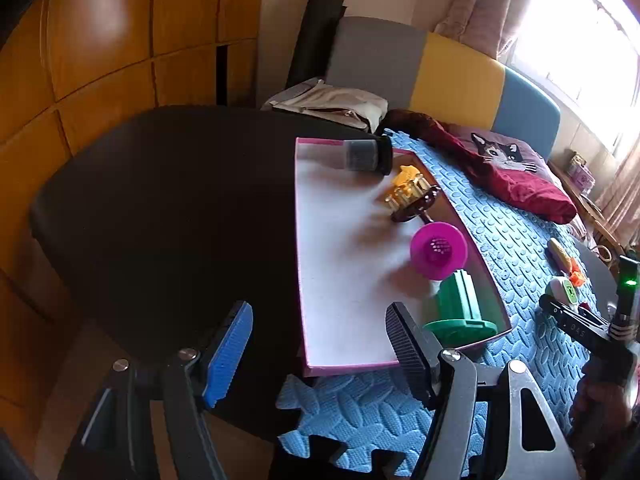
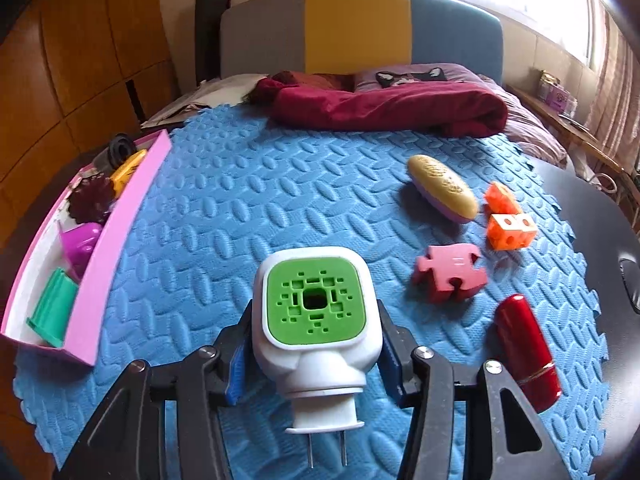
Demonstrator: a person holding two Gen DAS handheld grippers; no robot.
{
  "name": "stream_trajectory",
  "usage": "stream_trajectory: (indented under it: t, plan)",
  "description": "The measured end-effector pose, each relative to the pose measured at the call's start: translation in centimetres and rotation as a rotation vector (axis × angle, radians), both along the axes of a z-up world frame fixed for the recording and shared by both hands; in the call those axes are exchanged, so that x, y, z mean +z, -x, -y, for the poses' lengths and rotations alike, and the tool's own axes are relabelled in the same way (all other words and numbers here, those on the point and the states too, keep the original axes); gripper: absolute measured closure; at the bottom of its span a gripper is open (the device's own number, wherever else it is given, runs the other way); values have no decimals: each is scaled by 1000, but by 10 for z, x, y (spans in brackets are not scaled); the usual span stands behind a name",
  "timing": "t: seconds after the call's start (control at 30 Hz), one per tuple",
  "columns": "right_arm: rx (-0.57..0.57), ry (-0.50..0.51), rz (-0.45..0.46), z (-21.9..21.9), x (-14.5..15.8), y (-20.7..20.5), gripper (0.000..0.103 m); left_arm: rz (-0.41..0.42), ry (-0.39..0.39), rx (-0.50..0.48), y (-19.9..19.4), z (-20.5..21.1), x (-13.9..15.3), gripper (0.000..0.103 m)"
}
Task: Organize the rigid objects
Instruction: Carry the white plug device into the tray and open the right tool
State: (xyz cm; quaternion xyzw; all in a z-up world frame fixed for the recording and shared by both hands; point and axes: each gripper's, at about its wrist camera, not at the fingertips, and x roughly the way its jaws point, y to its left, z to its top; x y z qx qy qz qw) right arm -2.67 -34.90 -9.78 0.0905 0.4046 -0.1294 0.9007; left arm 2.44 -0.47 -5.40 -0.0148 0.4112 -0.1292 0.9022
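In the left wrist view, the left gripper is seen with its fingers spread wide and nothing held between them; it hangs over the near edge of the pink tray, where the dark table meets the blue foam mat. Inside the tray, a black-capped grey cylinder is laid on its side at the far end, a yellow toy and a dark maroon piece are found along the right wall, a magenta funnel-shaped piece lies beyond the middle, and a green spool-shaped piece is set at the near right corner. At the right edge of the mat, the right gripper is partly shown beside a white and green object.

In the right wrist view, the right gripper is closed on the white plug-in device with a green grille; both pads are pressed against its sides, and its two metal prongs are pointed toward the camera. The device is located over the near middle of the mat. Toward the mat's right edge are placed a gold and lilac oval brush, two orange perforated cubes, a pink puzzle piece and a red glossy cylinder. The tray is seen along the mat's left edge.
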Motion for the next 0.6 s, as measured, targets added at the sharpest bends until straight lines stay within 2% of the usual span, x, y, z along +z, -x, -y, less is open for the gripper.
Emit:
stream_trajectory:
  t: [0.17,0.3,0.6]
  plan:
    - [46,-47,30,-16,12,-7,50,-7,4,14,-3,-4,-3,33]
    - [90,-87,78,-33,34,-17,50,-12,6,22,-4,-7,-5,33]
    - [327,-115,116,-112,73,-60,50,-27,14,85,-10,-33,-12,33]
